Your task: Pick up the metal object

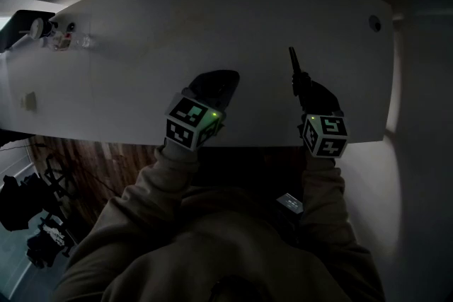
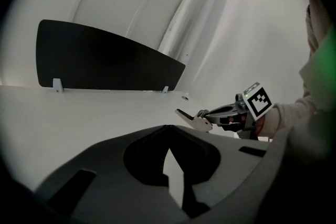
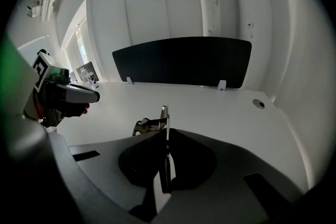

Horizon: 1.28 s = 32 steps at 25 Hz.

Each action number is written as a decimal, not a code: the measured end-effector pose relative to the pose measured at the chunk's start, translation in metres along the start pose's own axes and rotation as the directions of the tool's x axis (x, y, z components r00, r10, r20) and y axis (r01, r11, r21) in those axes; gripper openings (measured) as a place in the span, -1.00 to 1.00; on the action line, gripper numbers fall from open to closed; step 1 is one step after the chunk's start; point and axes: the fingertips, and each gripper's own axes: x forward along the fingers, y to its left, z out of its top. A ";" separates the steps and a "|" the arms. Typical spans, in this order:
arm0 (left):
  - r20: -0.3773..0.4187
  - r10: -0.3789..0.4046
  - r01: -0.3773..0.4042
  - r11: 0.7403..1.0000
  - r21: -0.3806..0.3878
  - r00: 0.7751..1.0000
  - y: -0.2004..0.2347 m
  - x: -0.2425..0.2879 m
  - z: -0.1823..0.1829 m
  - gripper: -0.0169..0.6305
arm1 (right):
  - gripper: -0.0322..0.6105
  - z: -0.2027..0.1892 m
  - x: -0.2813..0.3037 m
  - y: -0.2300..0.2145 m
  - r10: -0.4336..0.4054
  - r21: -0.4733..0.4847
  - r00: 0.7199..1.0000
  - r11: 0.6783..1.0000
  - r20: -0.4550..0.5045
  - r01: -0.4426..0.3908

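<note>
Two grippers were out over the white counter point(image 1: 141, 32), side by side near its front edge. My left gripper point(image 1: 212, 85) had its fingers point(image 2: 152, 136) clenched tip to tip with nothing between them; only a pale sliver of counter showed through the gap lower down. My right gripper point(image 1: 301, 81) had its fingers point(image 3: 181, 139) pressed onto the metal object point(image 3: 164, 113), a thin, flat piece standing on edge between them. Its tip rose just past the fingertips, and a bent part jutted out to the left.

From the head view the metal object point(image 1: 293, 60) pointed forward, away from me. From the left gripper view it point(image 2: 193, 119) stuck out of the right gripper point(image 2: 207, 117) and seemed to sit just clear of the counter, though in the dim light I could not be sure.

A black divider panel point(image 3: 181, 63) stood along the far edge of the counter on two small white brackets. A round cable hole point(image 3: 258, 104) lay near the far right corner. A few small items point(image 1: 53, 32), too blurred to name, sat at the far left end.
</note>
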 end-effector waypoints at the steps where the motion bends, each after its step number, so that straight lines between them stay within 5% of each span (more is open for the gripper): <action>1: 0.001 0.006 -0.006 1.000 -0.001 1.000 0.001 -0.001 0.002 -0.95 | -0.83 0.002 -0.001 0.000 0.001 -0.001 1.000 1.000 0.003 -0.001; 18: 0.188 0.058 -0.076 0.993 0.089 0.980 0.009 -0.057 0.102 -0.95 | -0.83 0.103 -0.031 0.016 0.058 -0.052 0.987 0.997 0.150 -0.051; 32: 0.375 0.079 -0.163 0.966 0.199 0.924 -0.002 -0.142 0.227 -0.95 | -0.83 0.229 -0.107 0.044 0.077 -0.132 0.931 0.991 0.357 -0.031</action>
